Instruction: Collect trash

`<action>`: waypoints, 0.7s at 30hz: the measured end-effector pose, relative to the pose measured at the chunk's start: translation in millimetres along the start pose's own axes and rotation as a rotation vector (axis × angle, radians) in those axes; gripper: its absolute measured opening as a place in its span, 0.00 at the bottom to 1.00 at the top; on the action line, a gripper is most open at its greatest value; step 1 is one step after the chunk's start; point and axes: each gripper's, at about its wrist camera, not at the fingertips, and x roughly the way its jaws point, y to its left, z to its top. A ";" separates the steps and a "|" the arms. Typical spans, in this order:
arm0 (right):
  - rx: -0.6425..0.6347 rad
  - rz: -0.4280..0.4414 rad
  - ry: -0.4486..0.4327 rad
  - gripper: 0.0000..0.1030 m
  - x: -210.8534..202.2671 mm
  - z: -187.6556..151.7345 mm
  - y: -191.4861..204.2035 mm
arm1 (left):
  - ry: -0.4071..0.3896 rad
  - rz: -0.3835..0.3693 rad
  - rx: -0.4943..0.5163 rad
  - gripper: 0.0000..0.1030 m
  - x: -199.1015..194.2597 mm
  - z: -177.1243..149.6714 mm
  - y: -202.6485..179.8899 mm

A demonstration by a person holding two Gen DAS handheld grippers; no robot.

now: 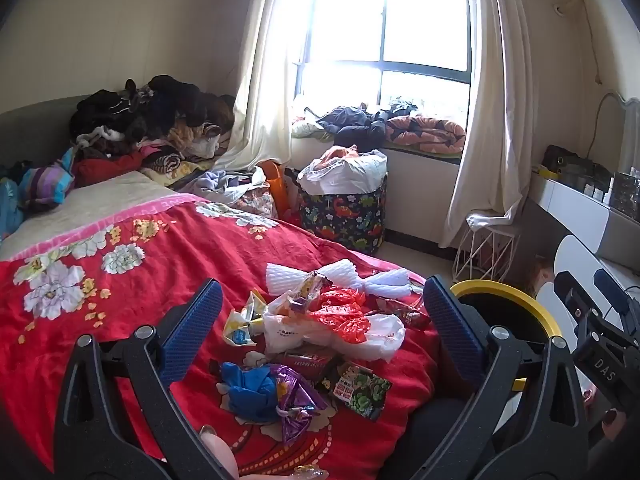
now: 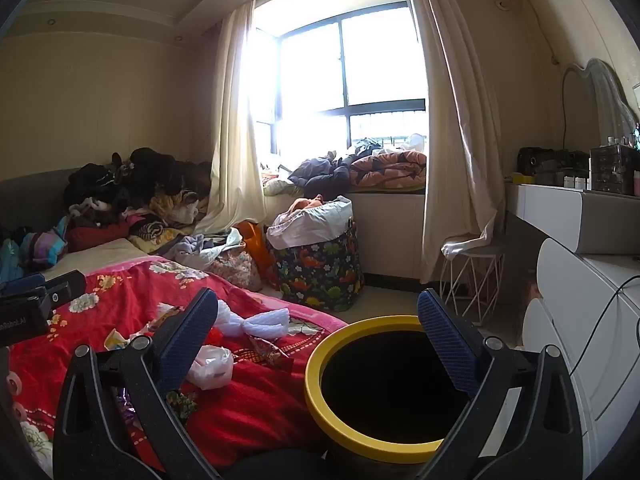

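Note:
A heap of trash lies on the red flowered bedspread (image 1: 132, 280): a white foam net (image 1: 344, 278), a red and white plastic bag (image 1: 340, 326), a blue glove (image 1: 250, 390), a purple wrapper (image 1: 298, 404) and a green snack packet (image 1: 362, 390). My left gripper (image 1: 320, 320) is open and empty above the heap. A black bin with a yellow rim (image 2: 384, 392) stands at the bed's edge. My right gripper (image 2: 320, 344) is open and empty above the bin, and shows at the right of the left wrist view (image 1: 600, 320).
A dinosaur-print laundry basket (image 2: 320, 264) stands by the window seat. Piled clothes (image 2: 132, 188) cover the head of the bed. A white wire stool (image 2: 472, 276) and a white dresser (image 2: 580, 320) stand on the right.

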 end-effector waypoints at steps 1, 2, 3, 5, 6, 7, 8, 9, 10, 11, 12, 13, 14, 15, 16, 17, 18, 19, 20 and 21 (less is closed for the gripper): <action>0.001 0.000 0.001 0.94 0.2 -0.2 -0.1 | 0.001 0.003 0.002 0.90 0.0 0.0 -0.1; 0.000 0.000 0.001 0.94 0.3 -0.3 -0.1 | 0.001 0.000 0.001 0.90 0.0 0.0 0.0; 0.000 0.001 0.002 0.94 0.4 -0.5 -0.2 | 0.001 0.000 0.000 0.90 -0.1 -0.1 0.2; -0.003 0.000 0.005 0.94 0.8 -0.8 0.0 | 0.002 0.001 0.003 0.90 0.3 0.1 -0.3; -0.004 -0.001 0.005 0.94 0.8 -0.9 -0.1 | 0.002 0.001 0.002 0.90 0.4 0.1 -0.4; -0.003 -0.001 0.005 0.94 0.6 -0.9 -0.4 | 0.001 0.000 0.003 0.90 0.2 0.0 -0.4; -0.003 -0.002 0.005 0.94 -0.2 -0.1 -0.5 | 0.001 -0.002 0.004 0.90 0.3 -0.1 -0.7; -0.003 -0.005 0.005 0.94 -1.1 0.6 -0.5 | 0.002 -0.002 0.004 0.90 0.5 -0.2 -1.0; 0.000 -0.006 0.004 0.94 -0.6 0.4 -0.7 | 0.002 -0.003 0.005 0.90 0.6 -0.3 -1.3; 0.001 -0.006 0.004 0.94 -1.2 0.8 -0.7 | 0.002 -0.004 0.006 0.90 0.8 -0.3 -1.7; -0.001 -0.006 0.005 0.94 3.5 -4.1 -1.5 | 0.002 -0.003 0.006 0.90 1.1 -0.2 -2.1; -0.001 -0.006 0.006 0.94 3.1 -3.9 -1.2 | 0.002 -0.004 0.006 0.90 1.3 -0.1 -2.5; -0.001 -0.006 0.006 0.94 3.3 -4.1 -1.1 | 0.002 -0.002 0.003 0.90 0.3 0.1 -0.6; -0.001 -0.006 0.007 0.94 3.2 -3.5 -1.0 | 0.002 0.000 0.004 0.90 0.5 0.2 -1.1; 0.000 -0.006 0.007 0.94 3.1 -3.3 -1.0 | 0.001 -0.002 0.002 0.90 0.2 0.1 -0.4; 0.000 -0.006 0.005 0.94 3.4 -3.9 -1.1 | 0.001 -0.002 0.002 0.90 0.2 0.1 -0.6; 0.000 -0.007 0.009 0.94 3.2 -2.8 -0.6 | 0.001 -0.002 0.001 0.90 0.3 0.1 -0.5; 0.000 -0.007 0.008 0.94 3.1 -2.8 -0.6 | 0.001 -0.003 0.001 0.90 0.2 0.1 -0.4; 0.000 -0.007 0.009 0.94 3.5 -3.1 -0.6 | 0.001 -0.003 0.001 0.90 0.2 0.1 -0.4; -0.001 -0.008 0.009 0.94 3.3 -2.8 -0.5 | 0.001 -0.002 0.001 0.90 0.2 0.1 -0.4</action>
